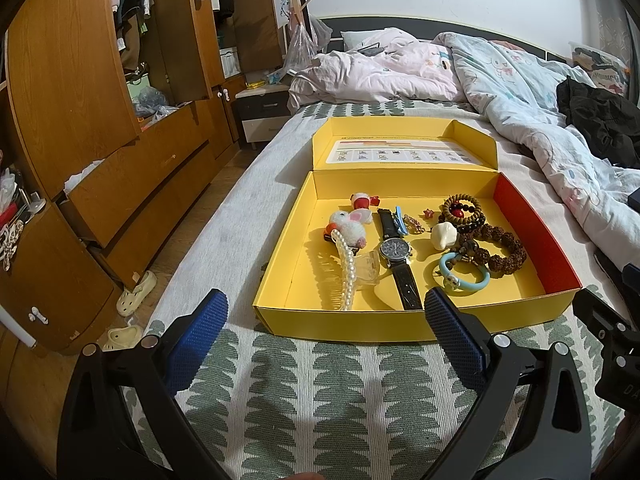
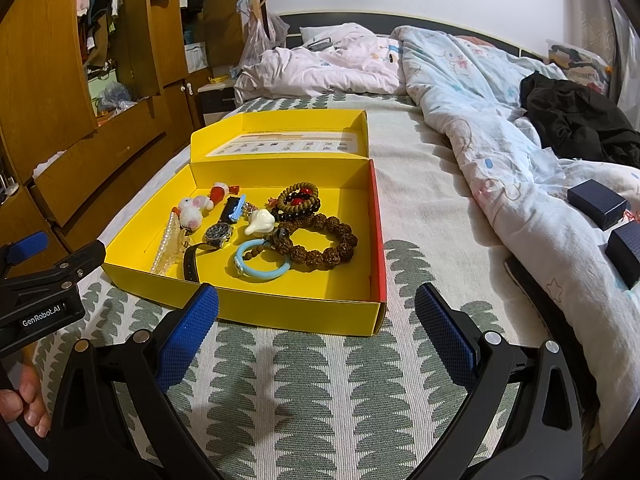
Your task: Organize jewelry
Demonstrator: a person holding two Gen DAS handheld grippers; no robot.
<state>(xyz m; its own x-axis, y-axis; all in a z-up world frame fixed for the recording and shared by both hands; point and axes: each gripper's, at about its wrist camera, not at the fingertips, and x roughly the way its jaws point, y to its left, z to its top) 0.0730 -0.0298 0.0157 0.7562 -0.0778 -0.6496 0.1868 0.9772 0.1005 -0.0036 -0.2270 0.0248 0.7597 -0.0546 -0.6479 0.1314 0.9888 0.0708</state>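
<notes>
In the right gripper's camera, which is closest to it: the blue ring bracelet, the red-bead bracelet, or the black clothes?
1. Light blue ring bracelet, front of the yellow box.
2. Brown bracelet with red beads, farther back.
3. Black clothes, far right on the bed.

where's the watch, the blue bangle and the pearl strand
watch (image 1: 395,249), left wrist view, on its dial
blue bangle (image 2: 262,274), right wrist view, on its near rim
pearl strand (image 1: 347,270), left wrist view, mid strand

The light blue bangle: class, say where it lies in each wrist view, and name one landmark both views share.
Left wrist view: the bangle lies right of centre in the yellow box, near its front wall, right of the watch.
Right wrist view: the bangle lies left of centre, near the box's front wall.
Shared landmark: the brown bead bracelet just behind it.
</notes>
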